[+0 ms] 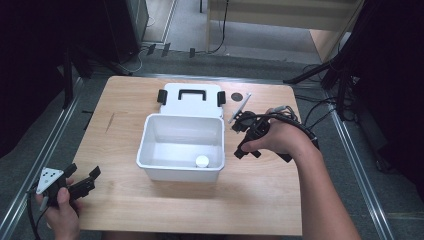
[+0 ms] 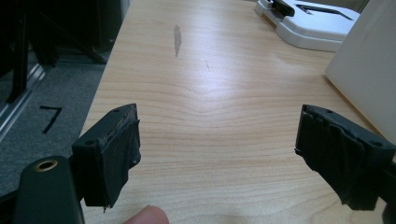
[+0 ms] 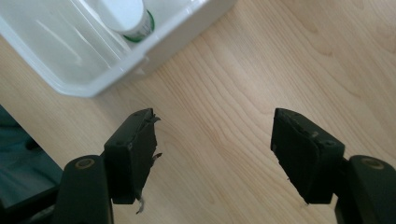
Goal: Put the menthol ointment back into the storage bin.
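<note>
- White bin (image 1: pixel 150 145): mid-table, open top up; long axis across the table; small white bottle (image 1: pixel 202 161) upright in its near right corner
- Right gripper (image 1: pixel 246 145): just beside the bin; jaws apart, empty
- Left gripper (image 1: pixel 82 180): near left corner of the table; jaws wide, empty

A light wooden table (image 1: pixel 150 200) carries an open white bin (image 1: pixel 150 145) at centre, its lid (image 1: pixel 192 102) behind, a pen (image 1: pixel 240 107) at upper right.

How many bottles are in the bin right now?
1. A white-capped bottle stands in the white bin, at the near corner on the right gripper's side. The bin floor around it looks bare; a strip behind the near wall is hidden.
</note>
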`<state>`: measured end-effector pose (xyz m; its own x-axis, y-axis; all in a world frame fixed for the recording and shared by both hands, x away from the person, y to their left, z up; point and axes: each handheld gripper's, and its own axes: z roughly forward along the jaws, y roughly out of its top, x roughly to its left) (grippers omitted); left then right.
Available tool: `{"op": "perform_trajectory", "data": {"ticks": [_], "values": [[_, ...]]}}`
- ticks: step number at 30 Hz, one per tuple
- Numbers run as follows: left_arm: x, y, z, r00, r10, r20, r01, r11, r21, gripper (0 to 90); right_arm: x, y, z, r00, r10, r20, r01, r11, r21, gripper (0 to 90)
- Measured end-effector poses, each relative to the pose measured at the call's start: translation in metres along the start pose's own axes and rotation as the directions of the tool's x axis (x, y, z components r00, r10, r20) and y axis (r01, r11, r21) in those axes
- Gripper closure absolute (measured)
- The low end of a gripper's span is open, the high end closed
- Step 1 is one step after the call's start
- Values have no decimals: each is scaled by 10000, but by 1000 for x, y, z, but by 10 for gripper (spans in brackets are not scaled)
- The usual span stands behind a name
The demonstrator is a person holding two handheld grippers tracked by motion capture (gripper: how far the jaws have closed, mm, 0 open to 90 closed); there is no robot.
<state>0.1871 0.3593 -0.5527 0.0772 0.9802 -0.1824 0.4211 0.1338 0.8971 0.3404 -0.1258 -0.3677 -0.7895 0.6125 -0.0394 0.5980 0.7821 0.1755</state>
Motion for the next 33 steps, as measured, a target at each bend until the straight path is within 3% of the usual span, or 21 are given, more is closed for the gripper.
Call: {"op": "perform_trajectory", "data": {"ticks": [7, 11, 16, 19, 24, 26, 27, 29, 32, 33], "values": [[0, 0, 0, 10000, 28, -12, -28, 10000, 16, 144, -12, -22, 14, 9993, 371, 40, -370, 9993, -102, 326], [0, 0, 0, 10000, 11, -10, -11, 10000, 9, 144, -17, -32, 22, 9980, 622, 69, -618, 9968, -505, 331], [0, 0, 0, 10000, 24, -13, -24, 10000, 3, 144, -25, -49, 34, 9934, 1143, -125, -1149, 9834, -1408, 332], [0, 0, 0, 10000, 28, -29, -28, 10000, 7, 144, -30, -60, 41, 9888, 1490, -84, -1478, 9694, -1962, 332], [-1, 0, 0, 10000, 77, -35, -77, 10000, 48, 144, -36, -80, 52, 9776, 2096, -163, -2050, 9328, -2966, 325], [-1, 0, 0, 10000, 81, -53, -81, 10000, 51, 144, -40, -89, 58, 9692, 2447, -278, -2388, 9063, -3487, 322], [-1, 0, 0, 9999, 88, -55, -87, 9999, 57, 144, -41, -93, 59, 9651, 2603, -281, -2527, 8979, -3605, 321], [-1, 0, 0, 9999, 99, -53, -98, 9999, 59, 144, -46, -102, 64, 9543, 2983, -155, -2792, 8724, -4012, 316], [-1, 0, 0, 10000, 80, -49, -79, 9999, 66, 144, -51, -115, 67, 9354, 3536, -82, -3153, 8230, -4725, 312], [-1, 0, 0, 10000, 74, -46, -74, 10000, 61, 144, -53, -119, 68, 9265, 3760, -164, -3336, 8001, -4986, 311]]}}
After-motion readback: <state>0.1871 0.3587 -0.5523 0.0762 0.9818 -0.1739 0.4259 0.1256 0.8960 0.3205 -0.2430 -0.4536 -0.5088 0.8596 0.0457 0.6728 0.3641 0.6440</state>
